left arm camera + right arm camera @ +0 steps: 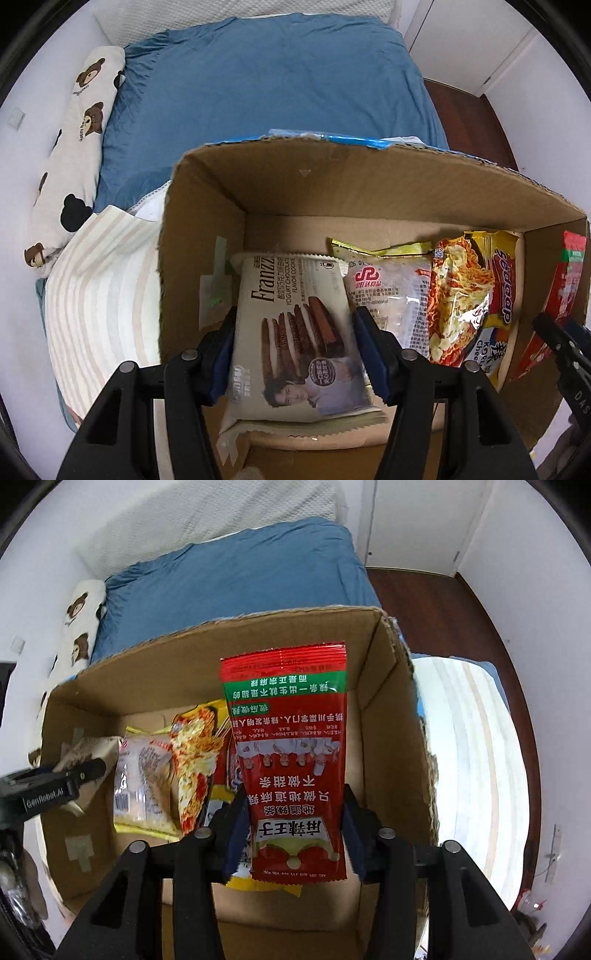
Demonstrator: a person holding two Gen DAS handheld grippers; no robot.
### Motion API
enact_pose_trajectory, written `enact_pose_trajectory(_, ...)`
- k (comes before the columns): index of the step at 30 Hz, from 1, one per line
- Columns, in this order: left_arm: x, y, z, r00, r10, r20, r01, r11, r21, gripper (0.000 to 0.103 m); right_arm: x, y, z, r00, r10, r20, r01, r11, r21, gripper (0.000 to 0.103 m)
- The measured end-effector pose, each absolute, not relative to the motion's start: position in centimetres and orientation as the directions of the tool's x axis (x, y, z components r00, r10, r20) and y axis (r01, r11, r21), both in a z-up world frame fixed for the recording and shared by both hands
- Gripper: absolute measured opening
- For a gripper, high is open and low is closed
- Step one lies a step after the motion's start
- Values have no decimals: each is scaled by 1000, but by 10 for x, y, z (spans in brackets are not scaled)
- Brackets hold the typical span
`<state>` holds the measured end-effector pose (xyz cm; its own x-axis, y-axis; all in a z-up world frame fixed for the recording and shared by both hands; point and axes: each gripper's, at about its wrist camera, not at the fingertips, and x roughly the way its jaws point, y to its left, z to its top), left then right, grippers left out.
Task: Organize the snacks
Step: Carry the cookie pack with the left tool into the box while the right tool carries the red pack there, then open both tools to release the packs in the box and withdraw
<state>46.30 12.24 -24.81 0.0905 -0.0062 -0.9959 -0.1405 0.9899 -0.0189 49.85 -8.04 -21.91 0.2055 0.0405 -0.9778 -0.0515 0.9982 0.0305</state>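
The cream Franzzi cookie pack (295, 332) sits low in the cardboard box (369, 177), at its left end, and the left tool (293, 347) straddles it across its width, blue pads at both long edges. They look to be gripping it, though the pack may already rest on the box floor. Over on the right, the red spicy-strip packet (291, 760) hangs upright inside the box near the right wall, the right tool (293, 830) flanking its lower part; the pads stand at its edges and it cannot be said for sure that they press on it.

Handling, as a judgement: both are light film packs, slick and crinkly. The cookie pack is the stiffer one (there seems to be a tray inside), so a hold across the middle of its width suits it, gently, since wafers crush. The red packet is flat and floppy; best taken near one sealed end, where the film will not slide.

Labels next. The cream pack reads "Franzzi", "YOGURT CHOCOLATE FLAVOR COOKIE". The red packet carries Chinese print, upside down to the camera. Between them lie a clear rice-cracker bag (388, 295) with a red logo and a yellow noodle packet (472, 288) showing part of "Cheese". The left tool's body reads "GenRobot.AI". Beyond the box: a blue bed cover (258, 92).
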Motion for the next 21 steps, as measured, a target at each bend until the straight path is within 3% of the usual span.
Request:
enact_pose_trajectory(2, 465, 126, -246, 106, -13, -994, -146, 989, -29, 63, 501, -82, -222, 193, 38, -980, -35, 999, 32, 79)
enact_pose_trajectory(3, 466, 126, -245, 110, -19, -994, -147, 989, -35, 79, 502, -83, -222, 189, 46, -981, -32, 999, 40, 81)
enact_pose_trajectory(6, 467, 128, -240, 118, -69, -991, -155, 984, -87, 88, 503, -83, -222, 182, 38, -983, -45, 999, 30, 83)
enact_pose_trajectory(8, 468, 129, -237, 126, -64, -990, -154, 985, -83, 89, 503, -82, -222, 176, 40, -983, -47, 998, 33, 94)
enact_pose_trajectory(21, 426, 120, -210, 196, -111, -974, -174, 974, -146, 89, 464, -72, -205, 205, 75, -976, -76, 995, 60, 97)
